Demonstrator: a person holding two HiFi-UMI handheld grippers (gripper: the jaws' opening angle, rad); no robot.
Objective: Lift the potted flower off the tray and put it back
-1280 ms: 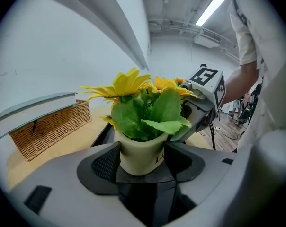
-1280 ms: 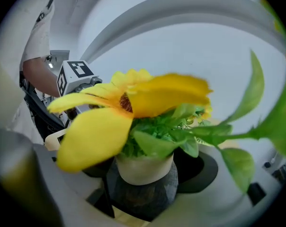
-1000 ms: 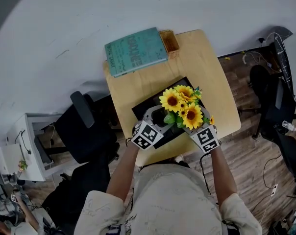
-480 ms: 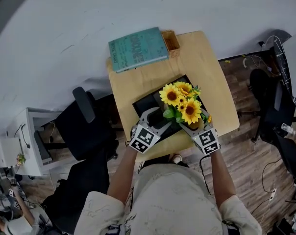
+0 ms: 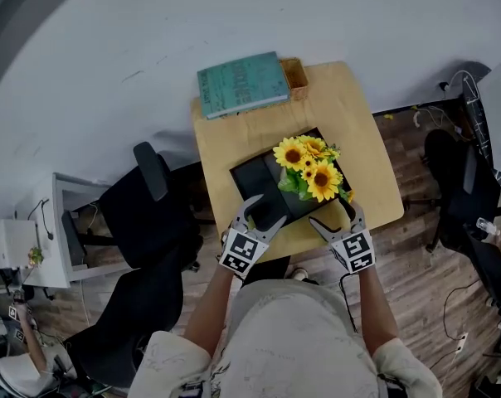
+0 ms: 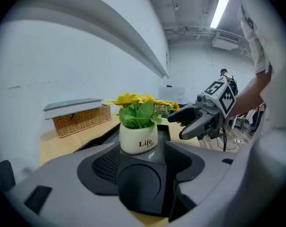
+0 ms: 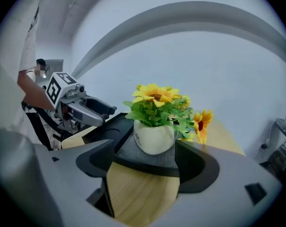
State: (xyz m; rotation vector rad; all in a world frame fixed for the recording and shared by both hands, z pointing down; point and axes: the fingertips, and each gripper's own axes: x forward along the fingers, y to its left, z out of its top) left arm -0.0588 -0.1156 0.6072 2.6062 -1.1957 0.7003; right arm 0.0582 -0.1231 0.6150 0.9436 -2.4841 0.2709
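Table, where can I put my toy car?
Bare table wood lies between the book and the tray, and along the right side beyond the potted flower. The tray's left half is bare too. It's crowded at the front edge, by the left gripper and right gripper.

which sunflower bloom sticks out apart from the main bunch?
The small yellow bloom drooping low beside the white ceramic pot, on the person's right; the rest cluster on top.

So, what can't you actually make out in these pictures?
Pot: head view, hidden under the sunflowers.
Book title: head view, too small; left gripper view, edge-on.
Basket contents: head view, too small; left gripper view shows only its side.
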